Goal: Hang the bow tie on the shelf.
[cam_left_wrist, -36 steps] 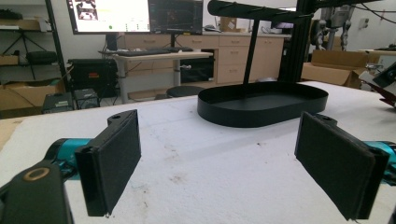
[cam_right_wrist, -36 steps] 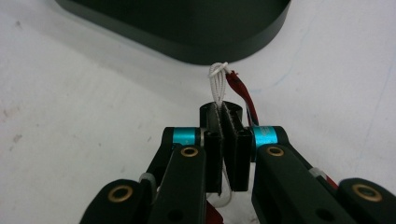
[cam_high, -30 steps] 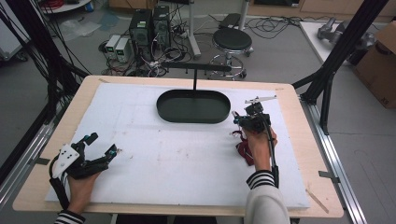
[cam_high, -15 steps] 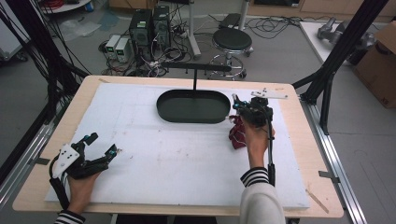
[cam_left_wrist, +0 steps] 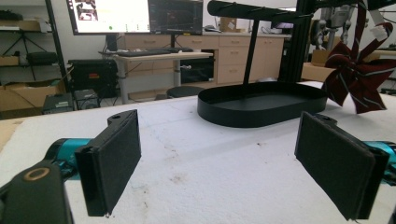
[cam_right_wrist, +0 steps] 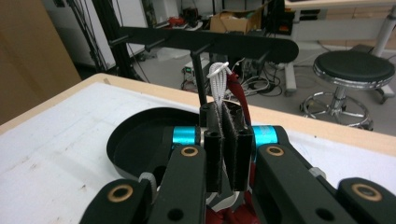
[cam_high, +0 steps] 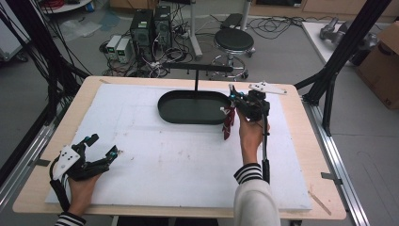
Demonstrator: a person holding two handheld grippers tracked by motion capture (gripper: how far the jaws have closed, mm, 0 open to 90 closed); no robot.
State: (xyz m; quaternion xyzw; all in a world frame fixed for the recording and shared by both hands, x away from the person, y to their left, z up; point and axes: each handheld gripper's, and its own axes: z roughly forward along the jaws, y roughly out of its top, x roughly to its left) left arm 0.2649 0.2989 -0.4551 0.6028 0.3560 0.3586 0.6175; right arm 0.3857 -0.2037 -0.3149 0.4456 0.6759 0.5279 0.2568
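Observation:
A dark red striped bow tie (cam_high: 228, 123) with a white strap hangs from my right gripper (cam_high: 234, 98), just off the right end of the black oval tray (cam_high: 188, 110). In the right gripper view the jaws are shut on the white strap loop (cam_right_wrist: 217, 77), which sticks up just below the stand's black crossbar (cam_right_wrist: 210, 42). The red band (cam_right_wrist: 237, 93) runs down beside the strap. My left gripper (cam_high: 103, 145) rests at the table's front left, open, with nothing between its pads (cam_left_wrist: 114, 156). From there the bow tie (cam_left_wrist: 357, 77) dangles above the foam to the right of the tray (cam_left_wrist: 261, 100).
White foam sheet (cam_high: 179, 155) covers the wooden table (cam_high: 306, 155). A thin post (cam_high: 195, 82) rises from the tray to the crossbar (cam_high: 197, 68). A stool (cam_high: 234, 40), computers and cables stand on the floor beyond the far edge.
My right gripper has risen and moved away from the person toward the stand, carrying the bow tie off the foam. The left gripper has stayed put.

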